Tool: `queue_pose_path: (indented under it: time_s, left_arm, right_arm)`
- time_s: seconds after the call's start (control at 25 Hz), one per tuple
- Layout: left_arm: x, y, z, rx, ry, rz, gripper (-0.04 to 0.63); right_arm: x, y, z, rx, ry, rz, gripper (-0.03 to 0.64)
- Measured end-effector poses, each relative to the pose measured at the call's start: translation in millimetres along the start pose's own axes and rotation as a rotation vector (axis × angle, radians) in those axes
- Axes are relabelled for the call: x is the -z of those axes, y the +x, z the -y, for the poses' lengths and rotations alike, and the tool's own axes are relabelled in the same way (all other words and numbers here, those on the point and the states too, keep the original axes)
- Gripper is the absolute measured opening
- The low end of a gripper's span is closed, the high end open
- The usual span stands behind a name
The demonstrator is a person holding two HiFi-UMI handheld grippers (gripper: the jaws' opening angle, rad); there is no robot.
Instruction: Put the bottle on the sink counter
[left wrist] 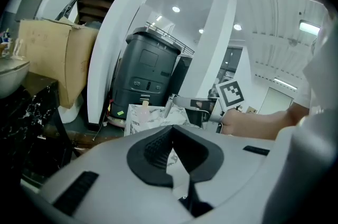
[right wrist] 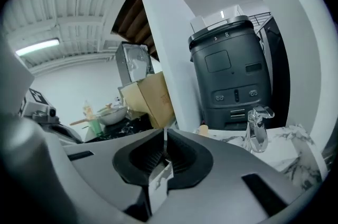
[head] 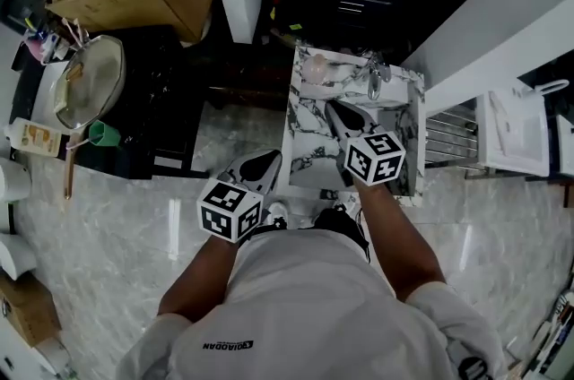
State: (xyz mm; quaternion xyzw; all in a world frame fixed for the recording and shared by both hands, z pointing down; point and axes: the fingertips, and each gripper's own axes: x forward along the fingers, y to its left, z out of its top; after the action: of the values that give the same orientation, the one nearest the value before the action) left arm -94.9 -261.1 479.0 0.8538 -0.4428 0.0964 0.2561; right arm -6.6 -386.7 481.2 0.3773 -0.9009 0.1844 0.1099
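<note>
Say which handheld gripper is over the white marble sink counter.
The right gripper is above the white marble sink counter; the left gripper hangs over the pale floor beside it.

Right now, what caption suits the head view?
Left gripper and right gripper, jaws shut, at marbled sink counter bearing pink bottle.

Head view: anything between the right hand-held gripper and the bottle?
Nothing: only bare marbled sink counter separates the right hand-held gripper from the bottle in the head view; the faucet stands off to the side.
</note>
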Motion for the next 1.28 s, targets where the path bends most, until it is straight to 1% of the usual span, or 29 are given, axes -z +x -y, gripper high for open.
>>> queue_pose_path:
  time_s: [0.12, 0.24, 0.44, 0.56, 0.68, 0.72, 0.8, 1.0, 1.16, 1.28]
  left_arm:
    - [-4.9, -1.1, 8.7, 0.024, 0.028, 0.003, 0.014]
    - [-12.2, -4.2, 17.0, 0.042, 0.050, 0.012, 0.014]
    - [-22.0, -10.8, 31.4, 0.065, 0.090, 0.030, 0.014]
    - [-25.7, -14.0, 37.0, 0.073, 0.110, 0.033, 0.014]
    - [-28.1, -18.2, 42.9, 0.085, 0.129, 0.032, 0.014]
    - [-29.2, -19.0, 44.5, 0.089, 0.138, 0.031, 0.014]
    - [-31.5, -18.9, 46.9, 0.099, 0.155, 0.027, 0.014]
    - [-33.1, -14.5, 54.3, 0.136, 0.187, 0.015, 0.014]
    - [-31.0, -13.9, 56.3, 0.155, 0.215, -0.001, 0.014]
    - [-28.9, -13.3, 57.3, 0.164, 0.218, -0.011, 0.014]
  right_arm:
    - [-4.0, -24.8, -18.3, -0.053, 0.046, 0.030, 0.048]
    - [-8.9, -48.0, -33.1, -0.082, 0.055, 0.054, 0.044]
    - [-7.9, -81.6, -51.5, -0.094, 0.043, 0.065, 0.041]
    - [-5.0, -96.9, -57.0, -0.092, 0.074, 0.073, 0.041]
    - [-2.7, -109.7, -67.8, -0.124, 0.124, 0.081, 0.041]
    - [-2.9, -113.3, -71.6, -0.130, 0.127, 0.083, 0.041]
    - [-3.6, -120.4, -77.1, -0.120, 0.101, 0.087, 0.041]
    - [-0.8, -141.2, -79.3, -0.051, 0.068, 0.098, 0.041]
    - [0.0, -150.2, -73.2, -0.023, 0.087, 0.117, 0.041]
    - [-2.1, -153.6, -71.2, -0.011, 0.103, 0.135, 0.041]
